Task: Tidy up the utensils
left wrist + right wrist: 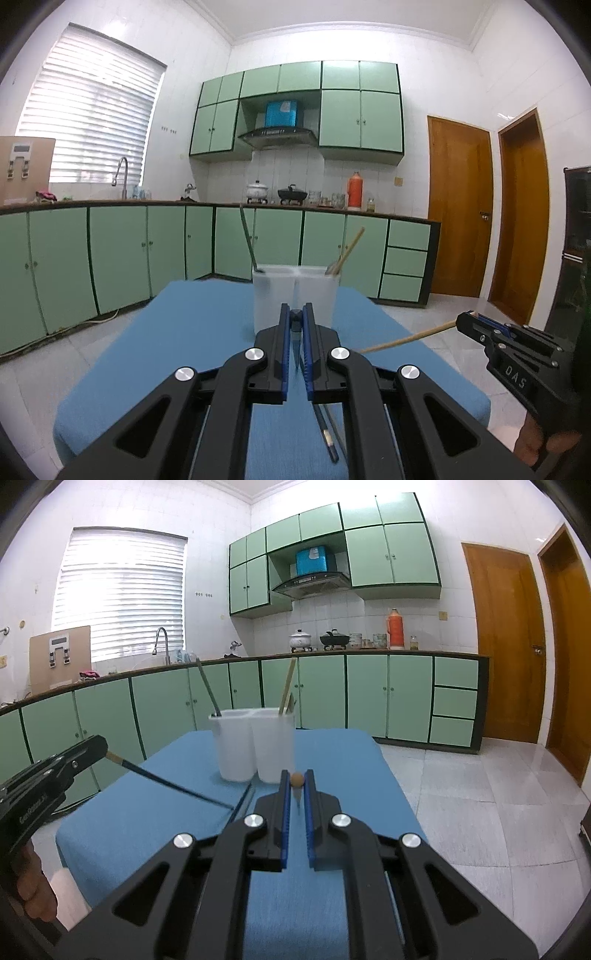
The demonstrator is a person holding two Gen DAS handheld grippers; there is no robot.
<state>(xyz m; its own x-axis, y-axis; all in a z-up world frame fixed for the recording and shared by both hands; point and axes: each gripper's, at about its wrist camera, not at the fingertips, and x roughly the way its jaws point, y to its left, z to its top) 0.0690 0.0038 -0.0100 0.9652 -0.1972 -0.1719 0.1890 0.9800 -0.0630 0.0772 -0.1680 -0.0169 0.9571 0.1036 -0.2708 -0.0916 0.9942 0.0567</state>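
Chopsticks clamped: dark one (327, 432) in left gripper (295, 317), wooden one (296, 780) in right gripper (296, 781)

Two claws are in view, the left claw (295, 314) clamped on one dark chopstick (173, 784) and the right claw (297, 780) on one wooden chopstick (406, 338). One translucent holder (253, 746) with two compartments stands on the one blue-covered counter (332, 760). One dark utensil (207, 688) leans in its left compartment, two light wooden sticks (288, 688) in its right

Frosted plastic holder (255, 746) – matt blue cloth (332, 760).
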